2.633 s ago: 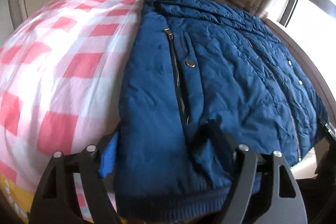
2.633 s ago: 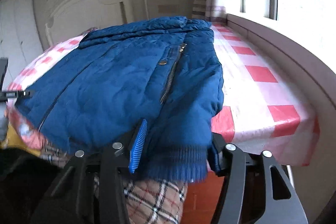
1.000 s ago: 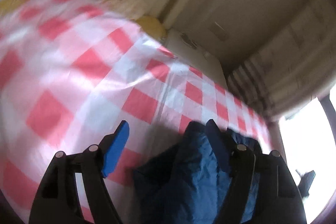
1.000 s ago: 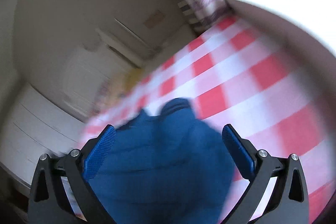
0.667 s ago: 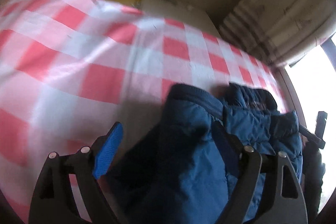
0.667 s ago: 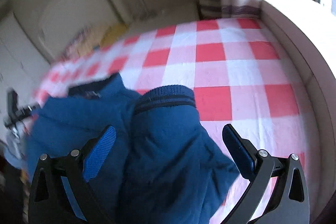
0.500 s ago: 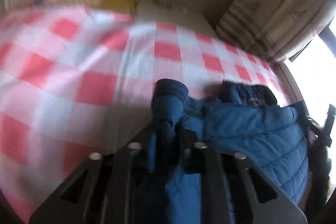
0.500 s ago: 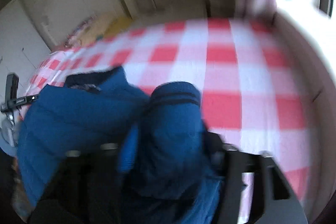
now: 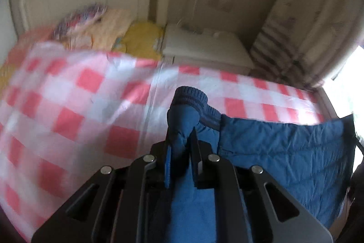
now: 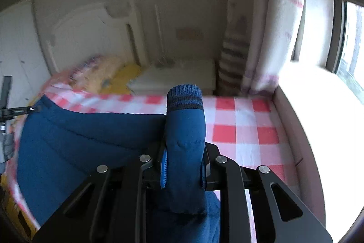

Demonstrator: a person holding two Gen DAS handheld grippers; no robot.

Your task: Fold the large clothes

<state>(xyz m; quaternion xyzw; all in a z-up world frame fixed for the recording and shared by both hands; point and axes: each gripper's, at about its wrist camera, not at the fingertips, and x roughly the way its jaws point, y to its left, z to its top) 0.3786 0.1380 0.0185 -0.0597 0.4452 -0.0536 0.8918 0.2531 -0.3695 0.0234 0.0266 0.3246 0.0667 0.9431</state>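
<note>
Blue jacket [image 9: 284, 152] sleeves pinched in L gripper [image 9: 180, 142] & R gripper [image 10: 183, 152], over checked sheet [image 9: 79, 106].

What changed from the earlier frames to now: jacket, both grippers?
Both grippers have just been closing. The left gripper and the right gripper, open over the flat blue jacket earlier, now each clamp a sleeve near its ribbed cuff. The jacket went from spread out to bunched up and lifted. The checked bedsheet and the pillows lie as before.
</note>
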